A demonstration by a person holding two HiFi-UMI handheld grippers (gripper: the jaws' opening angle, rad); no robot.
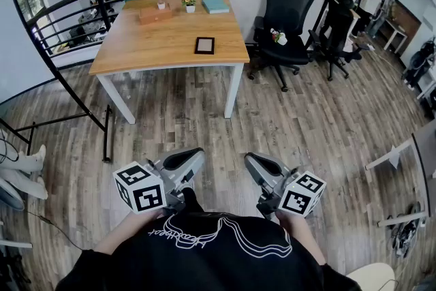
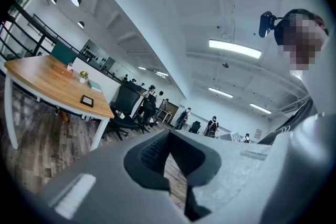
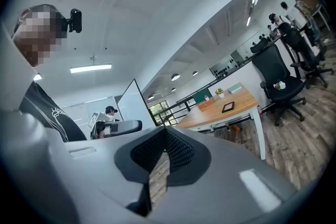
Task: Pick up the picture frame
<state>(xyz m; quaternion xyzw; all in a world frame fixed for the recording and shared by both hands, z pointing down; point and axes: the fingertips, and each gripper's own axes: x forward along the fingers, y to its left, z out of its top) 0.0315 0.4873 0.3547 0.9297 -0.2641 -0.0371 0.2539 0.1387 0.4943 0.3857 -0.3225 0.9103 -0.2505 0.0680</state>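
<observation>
Picture frame (image 1: 204,45) lies on the table (image 1: 153,44), well apart from left tool (image 1: 189,157) and right tool (image 1: 256,163), both clenched empty.

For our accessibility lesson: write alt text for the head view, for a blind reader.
A dark picture frame lies flat on a wooden table, far ahead of the person. Near the camera, the left gripper and right gripper are held above the plank floor, both shut and empty.

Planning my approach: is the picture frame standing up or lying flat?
Lying flat: the picture frame sits flush on the wooden table, near its front edge.
</observation>
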